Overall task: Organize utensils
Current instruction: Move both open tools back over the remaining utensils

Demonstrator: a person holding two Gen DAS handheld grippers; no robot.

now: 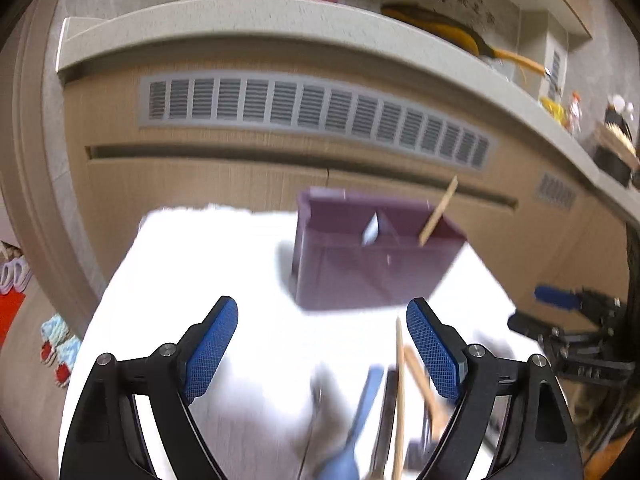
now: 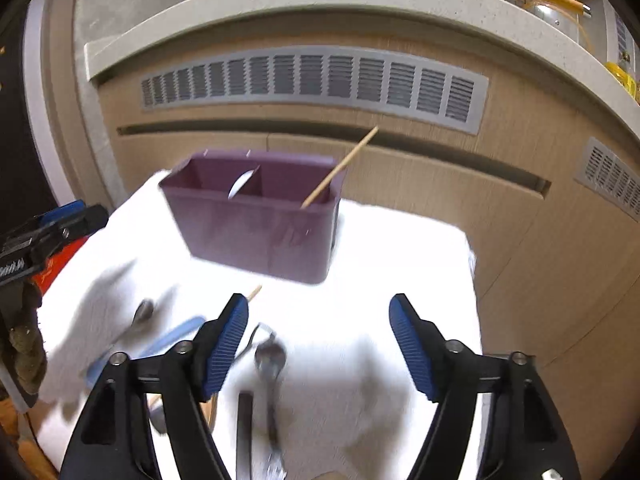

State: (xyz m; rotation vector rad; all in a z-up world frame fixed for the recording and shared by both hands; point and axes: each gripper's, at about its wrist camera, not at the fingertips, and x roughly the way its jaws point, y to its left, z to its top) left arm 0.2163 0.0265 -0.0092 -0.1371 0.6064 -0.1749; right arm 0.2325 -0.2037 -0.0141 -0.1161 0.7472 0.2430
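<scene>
Left gripper (image 1: 322, 344): jaws spread, nothing between them, above the white table (image 1: 224, 264). Blue spoon (image 1: 352, 432) and loose chopsticks (image 1: 400, 400) lie at the near edge. Purple caddy (image 2: 256, 224): stands toward the far edge, one chopstick (image 2: 340, 168) leaning from its right compartment, a white spoon (image 2: 240, 186) at the divider. Metal spoon (image 2: 270, 360): lies near the table's middle. Right gripper (image 2: 319, 344): released, empty.

Advice: close across a handle's middle and lift level. No legible writing; the wall lettering is blurred.
</scene>
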